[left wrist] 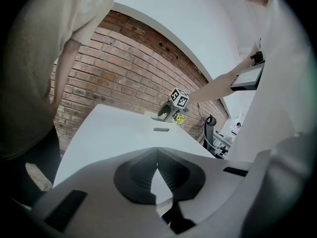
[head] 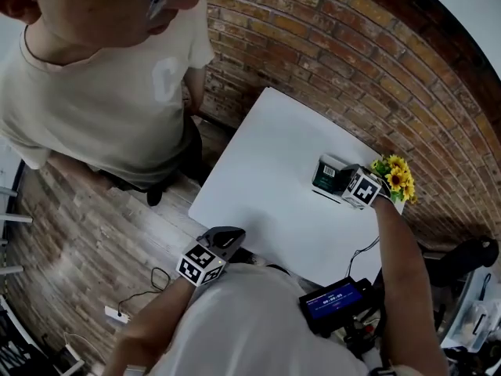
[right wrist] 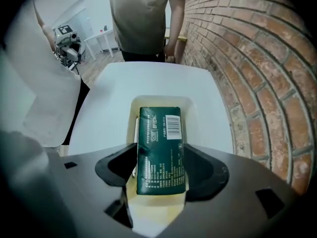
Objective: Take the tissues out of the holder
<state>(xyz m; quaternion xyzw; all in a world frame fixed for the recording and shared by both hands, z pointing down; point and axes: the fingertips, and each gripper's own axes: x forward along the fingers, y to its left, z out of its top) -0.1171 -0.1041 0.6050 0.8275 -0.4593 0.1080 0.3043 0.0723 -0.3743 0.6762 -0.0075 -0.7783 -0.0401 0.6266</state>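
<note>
**Right gripper sits over the tissue pack, jaws wide**

The white table (head: 266, 155) stands against the brick wall (head: 329, 45). Another person (head: 109, 77) stands by its far side. The cream holder (right wrist: 159, 101) sits near the table's corner by the wall, just beside some yellow flowers (head: 394, 177). The green tissue pack (right wrist: 160, 152) lies flat inside the holder. It has not come out yet.

The right gripper (right wrist: 161, 171) points down at the pack from above. Its jaws are apart, one on each long side of the pack. As far as I can see they do not squeeze it. The pack's long way runs straight ahead of this gripper, toward the holder's far wall. So the jaws only have to cross the short way to pinch it. I think the next move is to close on the pack and lift it up.

The left gripper (left wrist: 157, 165) is at the table's near edge, well apart from the holder. Its jaws are together with nothing in them. The right hand is much nearer, so this looks like its job.
</note>
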